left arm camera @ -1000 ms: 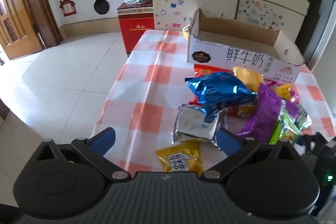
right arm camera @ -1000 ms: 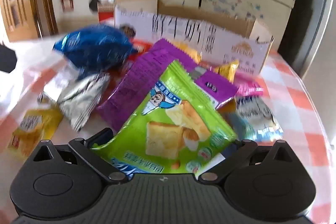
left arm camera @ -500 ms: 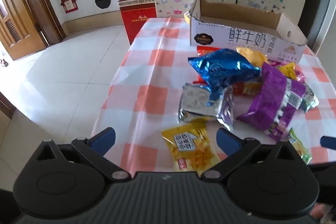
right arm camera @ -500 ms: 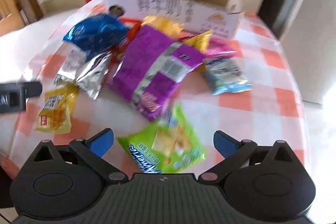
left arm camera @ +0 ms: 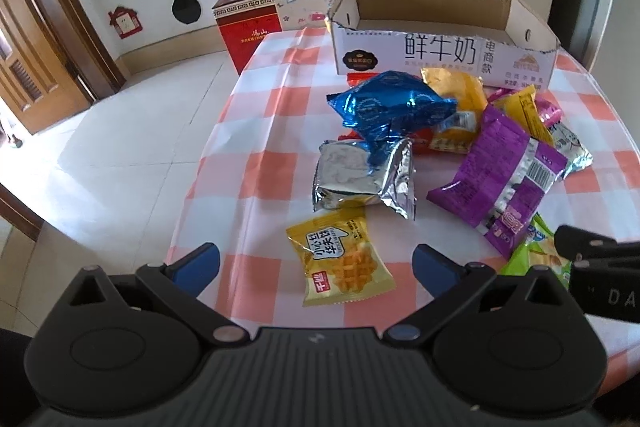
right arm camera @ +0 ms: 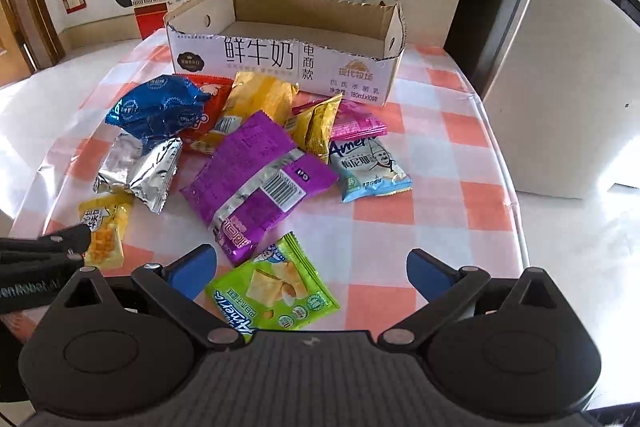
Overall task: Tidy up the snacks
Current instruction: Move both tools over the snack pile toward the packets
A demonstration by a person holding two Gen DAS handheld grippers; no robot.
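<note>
Both hand-held grippers hang spread and empty: right hand-held gripper nearest the green packet lying directly ahead, long axis slanting toward the cardboard box.

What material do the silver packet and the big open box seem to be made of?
Silver packet: likely metallised plastic foil, glossy; it is creased and mirrors the light. Open box: corrugated cardboard, matt; brown inside, printed white outside, with torn, wavy edges.
</note>
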